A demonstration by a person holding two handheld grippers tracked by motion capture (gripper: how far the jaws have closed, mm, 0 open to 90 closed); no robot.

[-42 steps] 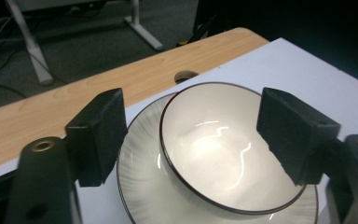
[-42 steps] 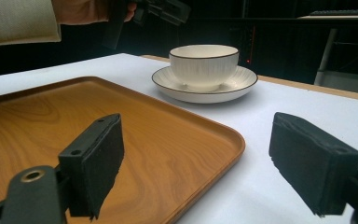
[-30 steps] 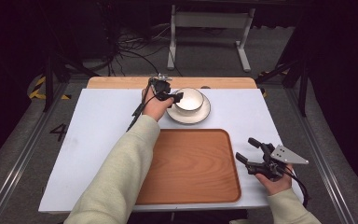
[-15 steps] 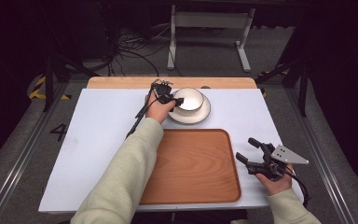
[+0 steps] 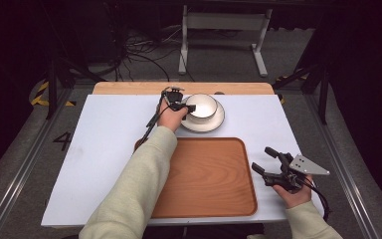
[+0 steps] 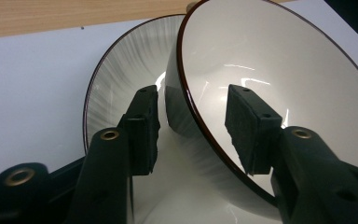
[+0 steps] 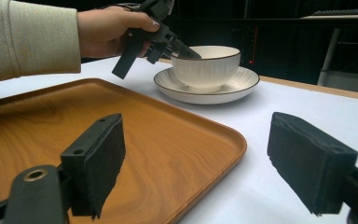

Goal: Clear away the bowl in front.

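High view: the white bowl [image 5: 202, 105] sits on a plate [image 5: 214, 122] near the 12 o'clock edge of the table [image 5: 104, 149], past the wooden tray [image 5: 209, 179]. The left tongs [image 5: 184, 106] have just been closing, with the bowl's rim between the jaws, one inside and one outside, with small gaps beside the pads. The right tongs [image 5: 268, 162] rest at 4 o'clock, open and holding nothing.

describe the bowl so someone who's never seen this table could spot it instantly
Start at the wooden tray on the white table; just past its far edge sits a white ribbed plate with a dark rim. The bowl stands on that plate: white, deep, brown-rimmed. The left gripper straddles its rim, jaws just closing, one inside and one outside.
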